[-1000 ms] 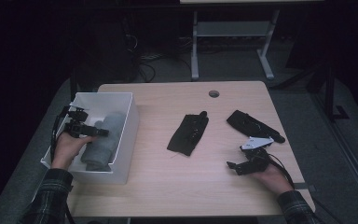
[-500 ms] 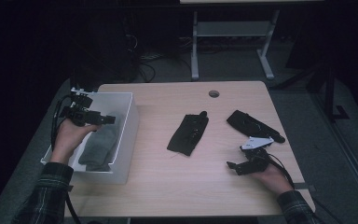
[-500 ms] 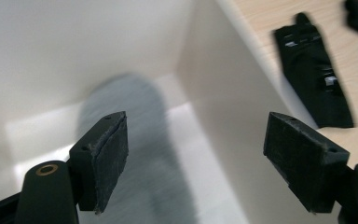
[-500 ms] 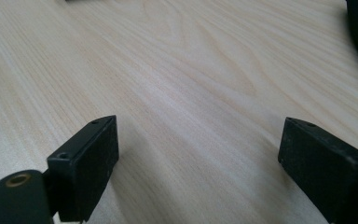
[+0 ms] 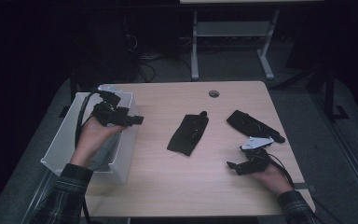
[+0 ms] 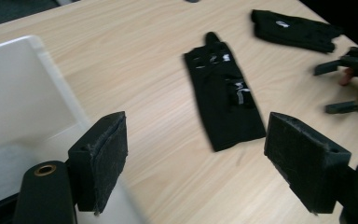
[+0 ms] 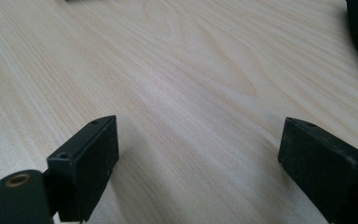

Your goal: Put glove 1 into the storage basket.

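The flat black fabric glove (image 5: 189,134) in the middle of the pale wooden tabletop (image 5: 168,186) is taken as the landmark. The left gripper (image 5: 137,120) is held to its left, above the near wall of the white plastic bin (image 5: 121,158), fingers spread wide and empty, pointed toward it. The glove's long axis is seen running away from the person, slightly slanted. The right gripper (image 5: 232,167) rests to the glove's lower right, fingers open with nothing between them — about equally near, perhaps. A second black glove (image 5: 251,125) lies to the right. A second ago the left gripper was down inside the bin; it has since risen, its fingers opening further, leaving what looks like a grey cloth (image 5: 103,151) — dimly seen — there.
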